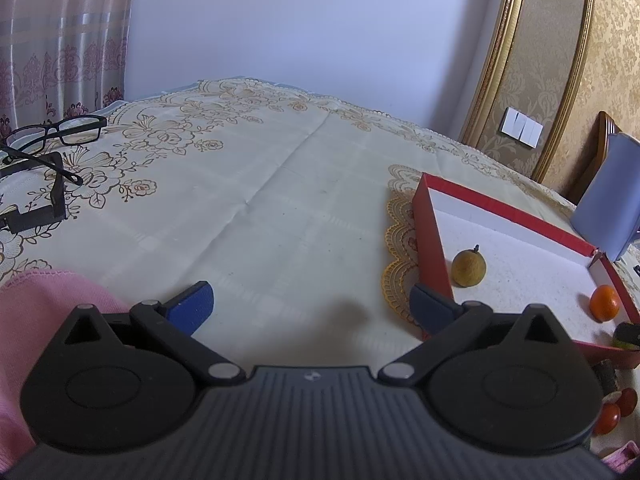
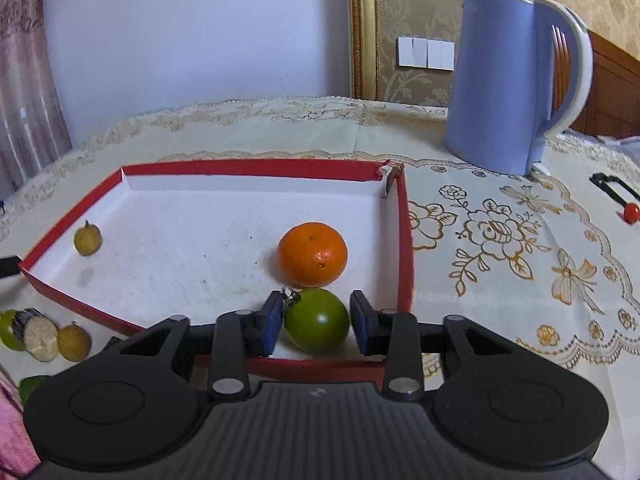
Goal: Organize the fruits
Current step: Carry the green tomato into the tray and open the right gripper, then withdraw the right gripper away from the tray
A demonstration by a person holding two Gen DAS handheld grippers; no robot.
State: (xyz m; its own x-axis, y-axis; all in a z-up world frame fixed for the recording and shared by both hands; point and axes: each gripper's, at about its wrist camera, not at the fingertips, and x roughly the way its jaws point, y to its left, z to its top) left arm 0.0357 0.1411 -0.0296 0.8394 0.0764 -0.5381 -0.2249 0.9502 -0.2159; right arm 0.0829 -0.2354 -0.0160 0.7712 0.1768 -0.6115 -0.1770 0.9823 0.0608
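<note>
The right gripper [image 2: 316, 322] stands over the near edge of a shallow red box [image 2: 256, 168] with a white floor. Between its two blue pads [image 2: 272, 322] sits a green tomato [image 2: 318, 318], on the floor of the box near the front wall. The left pad is touching or almost touching the tomato at its stem side, while a thin gap shows at the right pad, so I cannot tell whether the tomato is really clamped or only framed by half-closed jaws.

Just behind the tomato, touching it or nearly so, lies an orange mandarin [image 2: 313, 254]. A small yellowish-brown fruit with a short stem [image 2: 87, 239], maybe a longan, lies far away at the left side of the box, close to the left wall.

Outside the box, in front of its left corner, some fruits wait on the flowered tablecloth [image 2: 492, 240]: a lime-green fruit [image 2: 8, 330], a cut piece with a pale face [image 2: 40, 333] and a round yellow-brown fruit [image 2: 73, 341], all close together.

A blue electric kettle [image 2: 516, 84] stands behind the right corner of the box.

The left gripper [image 1: 312, 306] hovers over the bare cloth to the left of the box, with its jaws wide apart and nothing between them. A pair of black glasses [image 1: 56, 132] lies far to the left on the table.
</note>
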